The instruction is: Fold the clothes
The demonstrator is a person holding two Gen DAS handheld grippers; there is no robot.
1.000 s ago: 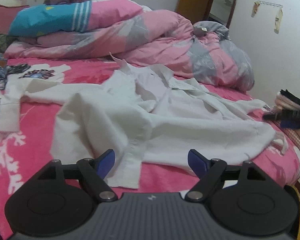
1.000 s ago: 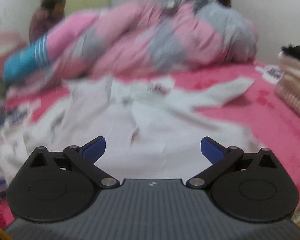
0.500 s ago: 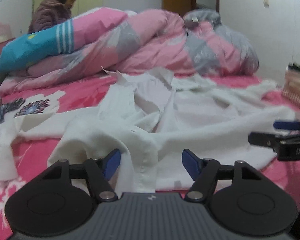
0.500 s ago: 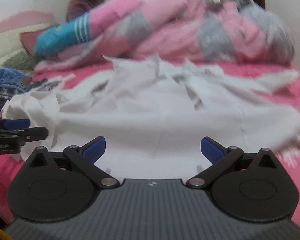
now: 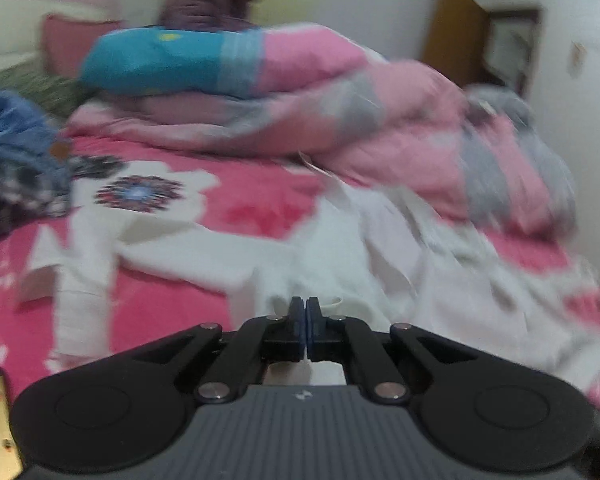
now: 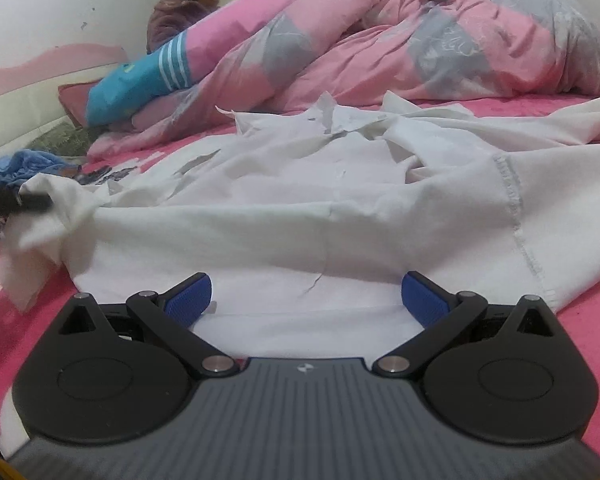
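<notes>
- Left wrist view: the left claw (image 5: 303, 322) is clamped together on a bunched edge of the white shirt (image 5: 400, 264), which lies spread over the pink bed (image 5: 260, 196). The picture is blurred, so I can't tell which part of the shirt it has.
- Right wrist view: the right claw (image 6: 305, 294) stands wide apart, low over the shirt's near hem (image 6: 300, 316), gripping nothing. It looks like the pick-up before a fold; next, that claw should close on the hem.
</notes>
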